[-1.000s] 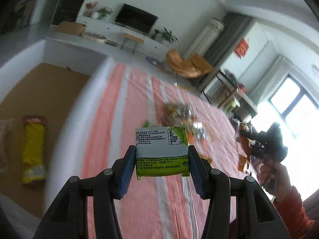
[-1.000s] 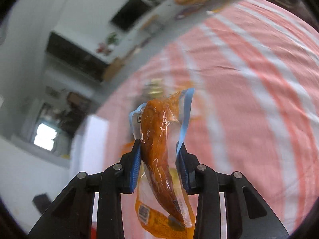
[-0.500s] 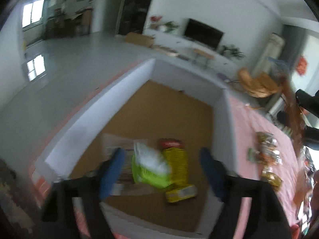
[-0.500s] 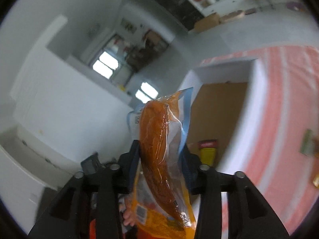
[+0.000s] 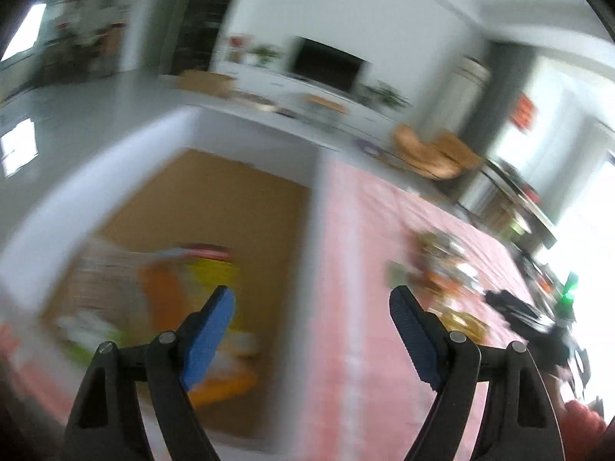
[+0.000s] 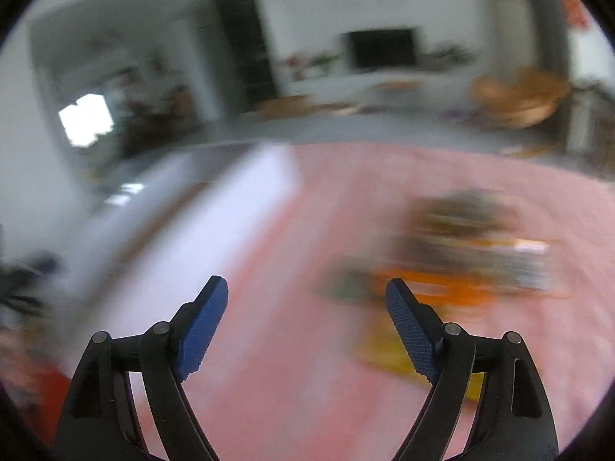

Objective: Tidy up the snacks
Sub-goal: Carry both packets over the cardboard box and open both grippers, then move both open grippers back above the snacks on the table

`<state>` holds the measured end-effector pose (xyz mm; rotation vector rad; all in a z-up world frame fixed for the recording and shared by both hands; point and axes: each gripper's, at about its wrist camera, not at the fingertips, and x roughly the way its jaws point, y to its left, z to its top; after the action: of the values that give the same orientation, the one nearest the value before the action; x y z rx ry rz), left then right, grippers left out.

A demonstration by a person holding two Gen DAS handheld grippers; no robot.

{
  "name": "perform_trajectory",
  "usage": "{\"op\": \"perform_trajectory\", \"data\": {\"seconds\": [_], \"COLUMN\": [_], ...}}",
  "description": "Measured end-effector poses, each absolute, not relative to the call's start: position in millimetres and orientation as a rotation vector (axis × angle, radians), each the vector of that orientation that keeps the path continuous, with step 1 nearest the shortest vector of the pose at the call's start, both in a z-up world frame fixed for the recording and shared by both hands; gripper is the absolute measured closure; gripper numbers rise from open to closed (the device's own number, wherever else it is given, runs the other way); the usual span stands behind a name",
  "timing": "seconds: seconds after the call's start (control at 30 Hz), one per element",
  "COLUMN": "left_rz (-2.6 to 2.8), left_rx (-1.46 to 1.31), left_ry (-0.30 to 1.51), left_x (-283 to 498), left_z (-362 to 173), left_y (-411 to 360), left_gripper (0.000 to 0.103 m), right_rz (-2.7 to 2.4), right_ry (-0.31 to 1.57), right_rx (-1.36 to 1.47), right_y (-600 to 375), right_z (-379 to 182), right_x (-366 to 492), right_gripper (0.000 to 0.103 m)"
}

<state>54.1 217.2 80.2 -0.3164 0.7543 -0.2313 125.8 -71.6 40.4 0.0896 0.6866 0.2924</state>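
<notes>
Both packets dropped into the box, my left gripper and right gripper, jaws just opened and empty, swing toward the remaining snacks.

no legible text, all packaging and signs blurred

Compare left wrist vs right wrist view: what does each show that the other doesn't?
Left wrist only: the inside of the white box, its brown floor with blurred snack packets, and the right hand-held gripper far right.

Right wrist only: the box's outer wall, no interior.

Both: the pink striped tablecloth, the loose snack pile, the TV, and open, empty jaws on the left hand-held gripper.
</notes>
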Motion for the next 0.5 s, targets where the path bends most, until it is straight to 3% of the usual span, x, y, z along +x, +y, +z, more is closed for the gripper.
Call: {"op": "perform_trajectory", "data": {"seconds": [0.1, 0.27, 0.5], "left_rz": [-0.389, -0.489, -0.326], "left_rx": [-0.263, -0.114, -0.002], "left_ry": [0.817, 0.932, 0.943], "left_x": [62.0, 91.3, 129.2], "left_z": [67.9, 12.8, -38.7], "left_y": [143.1, 47.3, 29.1], "left_gripper": [0.009, 0.008, 0.008], "right_rz": [0.068, -0.172, -0.239], "right_ry": [0.727, 0.862, 0.874], "right_rx": [0.044, 0.113, 0.231], "right_y": [-153.9, -252.6, -280.5], "right_z": [7.0, -38.6, -50.1], "right_x": [113.7, 100.9, 75.3], "right_gripper": [0.017, 0.017, 0.017]}}
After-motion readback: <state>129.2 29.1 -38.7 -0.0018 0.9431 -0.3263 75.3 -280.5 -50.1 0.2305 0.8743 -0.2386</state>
